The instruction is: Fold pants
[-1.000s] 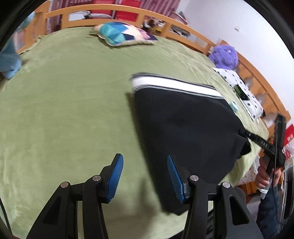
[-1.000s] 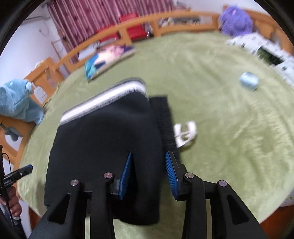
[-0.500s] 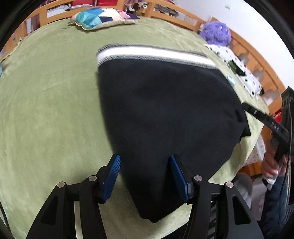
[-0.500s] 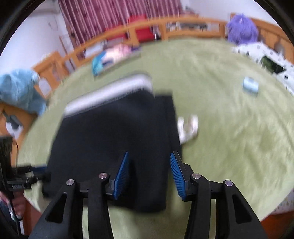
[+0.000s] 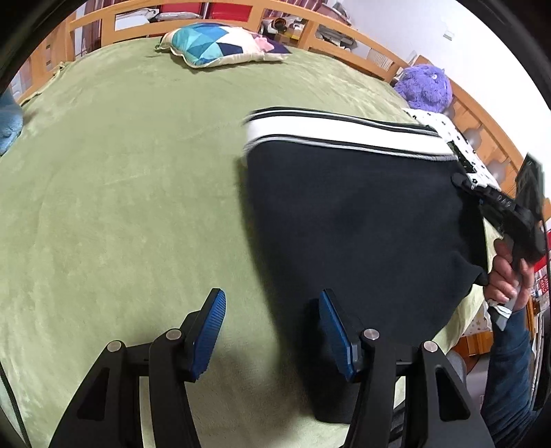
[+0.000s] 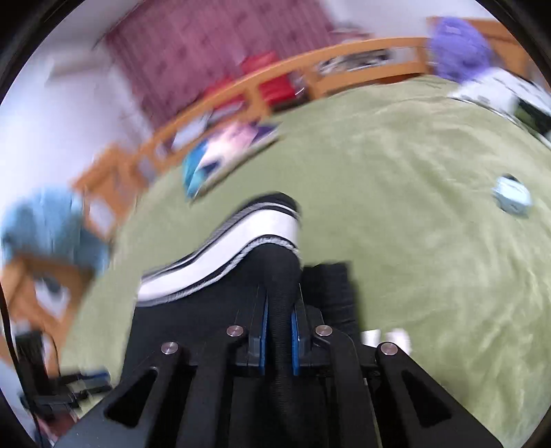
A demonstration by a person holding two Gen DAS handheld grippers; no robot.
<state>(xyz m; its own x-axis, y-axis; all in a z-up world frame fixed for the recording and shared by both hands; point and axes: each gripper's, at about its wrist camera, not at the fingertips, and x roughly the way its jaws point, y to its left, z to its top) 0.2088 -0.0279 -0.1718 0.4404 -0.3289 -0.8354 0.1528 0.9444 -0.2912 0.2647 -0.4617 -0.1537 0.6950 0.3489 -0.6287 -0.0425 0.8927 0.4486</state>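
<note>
The black pants (image 5: 358, 227), with a white striped waistband (image 5: 344, 134), lie folded on the green bed (image 5: 120, 206). My left gripper (image 5: 272, 331) is open and empty, just above the pants' near left edge. My right gripper (image 6: 279, 324) is shut on a pinched fold of the black pants (image 6: 280, 275) below the waistband (image 6: 241, 248). In the left wrist view the right gripper (image 5: 502, 210) grips the pants' right edge.
A patterned pillow (image 5: 220, 44) lies at the far side by the wooden rail (image 5: 310, 17). A purple plush (image 5: 425, 86) and a dotted cloth (image 5: 444, 127) sit at the right. A small blue item (image 6: 511, 198) and a white cord (image 6: 385, 336) lie right of the pants.
My right gripper has closed on the pants' right side and lifts the fabric. My left gripper has shifted left, off the pants and over their left edge.
</note>
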